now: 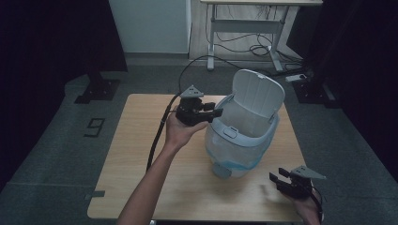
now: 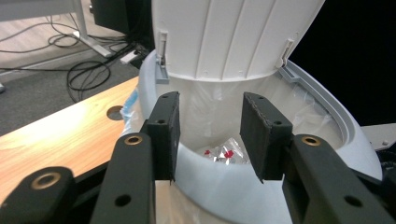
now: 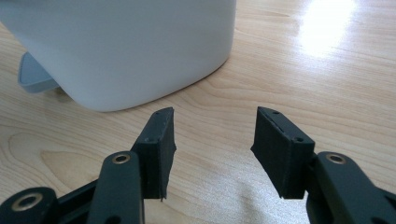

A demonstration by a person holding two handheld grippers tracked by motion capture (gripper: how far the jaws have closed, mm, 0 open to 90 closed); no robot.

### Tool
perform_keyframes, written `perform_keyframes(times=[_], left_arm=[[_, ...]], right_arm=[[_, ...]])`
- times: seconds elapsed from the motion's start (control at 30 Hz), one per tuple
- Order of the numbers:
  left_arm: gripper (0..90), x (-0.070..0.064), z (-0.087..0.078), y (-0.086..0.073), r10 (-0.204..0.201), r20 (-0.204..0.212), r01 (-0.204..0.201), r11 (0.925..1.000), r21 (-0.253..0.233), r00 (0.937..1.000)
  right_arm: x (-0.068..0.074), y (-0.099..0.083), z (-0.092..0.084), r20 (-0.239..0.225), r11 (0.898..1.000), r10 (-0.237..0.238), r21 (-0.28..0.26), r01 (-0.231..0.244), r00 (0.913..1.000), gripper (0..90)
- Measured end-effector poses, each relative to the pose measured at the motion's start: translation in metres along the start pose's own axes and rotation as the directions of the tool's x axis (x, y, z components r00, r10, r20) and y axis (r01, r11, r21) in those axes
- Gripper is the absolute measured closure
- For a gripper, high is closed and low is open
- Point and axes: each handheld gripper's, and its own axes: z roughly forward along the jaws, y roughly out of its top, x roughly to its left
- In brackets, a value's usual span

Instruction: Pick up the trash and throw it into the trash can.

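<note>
A white pedal bin (image 1: 241, 140) stands on the wooden table (image 1: 141, 154) with its lid (image 1: 258, 93) tipped up and back. A clear liner bag sits inside, and crumpled wrapping with red marks (image 2: 223, 154) lies at the bottom. My left gripper (image 1: 217, 112) hovers at the bin's left rim, pointing over the opening. In the left gripper view its jaws (image 2: 210, 133) stand apart with nothing between the pads. My right gripper (image 1: 277, 180) rests low near the table's front right corner, open and empty. In the right gripper view it (image 3: 212, 149) faces the bin's base (image 3: 126, 51).
The bin's grey foot pedal (image 1: 221, 171) sticks out toward the front edge. A round cable hole (image 2: 114, 112) is cut in the tabletop by the bin. Beyond the table, a white desk frame (image 1: 244, 28) and loose cables (image 1: 253, 47) lie on the floor.
</note>
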Motion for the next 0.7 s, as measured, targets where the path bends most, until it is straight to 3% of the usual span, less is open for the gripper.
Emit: perform_keyframes(times=[0.2,0.57,0.7], left_arm=[[48.9,0.002,-0.015,-0.012,0.006,-0.049,-0.006,1.0,0.0,0.9988],[41.9,0.005,-0.044,-0.03,0.017,-0.078,-0.018,0.9998,-0.009,0.9968],[41.8,0.007,-0.05,-0.037,0.018,-0.084,-0.019,0.9998,-0.005,0.9963]], right_arm=[[0.0,0.002,-0.001,-0.013,1.0,0.014,-0.014,-0.014,0.9998,45.2],[0.002,0.006,0.0,-0.016,1.0,0.025,-0.014,-0.026,0.9996,37.3],[0.001,0.019,-0.005,-0.032,0.998,0.037,-0.042,-0.038,0.9988,36.9]])
